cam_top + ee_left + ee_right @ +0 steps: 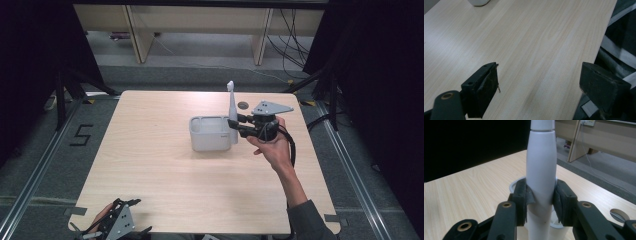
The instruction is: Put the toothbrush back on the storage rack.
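Note:
A white electric toothbrush (pixel 232 112) stands upright at the right end of a white holder box (pixel 210 134) in the middle of the table. My right gripper (pixel 235 126) is shut on the toothbrush handle (pixel 541 172), its pads (pixel 522 195) pressing on both sides, with the holder's round cup (pixel 512 186) just behind and below. My left gripper (pixel 131 216) rests at the table's near left edge. Its jaws stand wide apart over bare wood (pixel 536 62) with nothing between them.
The light wooden table (pixel 160 175) has a round cable hole (pixel 243 105) behind the holder. Dark curtains flank both sides, and desks and cables stand on the floor beyond the far edge.

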`<control>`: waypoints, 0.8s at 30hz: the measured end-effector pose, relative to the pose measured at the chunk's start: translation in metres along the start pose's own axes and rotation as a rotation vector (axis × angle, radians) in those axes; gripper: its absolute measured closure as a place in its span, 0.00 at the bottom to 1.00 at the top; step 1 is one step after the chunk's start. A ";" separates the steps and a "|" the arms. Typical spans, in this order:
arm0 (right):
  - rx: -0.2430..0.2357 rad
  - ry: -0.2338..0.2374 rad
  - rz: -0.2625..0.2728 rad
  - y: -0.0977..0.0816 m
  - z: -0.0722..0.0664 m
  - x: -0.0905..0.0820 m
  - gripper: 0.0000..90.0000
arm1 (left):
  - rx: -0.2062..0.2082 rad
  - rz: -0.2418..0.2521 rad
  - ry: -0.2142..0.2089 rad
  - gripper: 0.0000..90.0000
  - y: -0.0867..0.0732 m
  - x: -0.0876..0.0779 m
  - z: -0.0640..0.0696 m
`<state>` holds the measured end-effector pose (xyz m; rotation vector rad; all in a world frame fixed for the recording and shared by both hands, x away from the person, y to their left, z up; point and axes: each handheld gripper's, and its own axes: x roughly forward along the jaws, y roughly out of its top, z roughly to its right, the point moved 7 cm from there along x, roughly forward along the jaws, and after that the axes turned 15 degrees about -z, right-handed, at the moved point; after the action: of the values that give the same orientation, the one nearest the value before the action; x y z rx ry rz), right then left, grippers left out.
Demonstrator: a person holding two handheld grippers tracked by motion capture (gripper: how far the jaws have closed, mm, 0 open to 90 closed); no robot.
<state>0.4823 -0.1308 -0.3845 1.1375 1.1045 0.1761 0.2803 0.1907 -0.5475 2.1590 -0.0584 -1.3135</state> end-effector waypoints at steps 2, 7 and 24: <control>-0.003 0.005 0.002 0.002 -0.001 0.001 0.74 | -0.007 0.006 -0.001 0.17 0.000 0.000 0.000; -0.002 0.013 0.003 0.010 -0.004 0.008 0.74 | -0.008 0.007 -0.002 0.17 0.001 0.000 0.001; -0.012 0.034 0.035 0.034 -0.011 0.025 0.74 | -0.008 0.010 -0.002 0.17 0.001 0.000 0.001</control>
<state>0.4999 -0.0928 -0.3728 1.1477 1.1129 0.2301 0.2800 0.1897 -0.5477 2.1481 -0.0636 -1.3080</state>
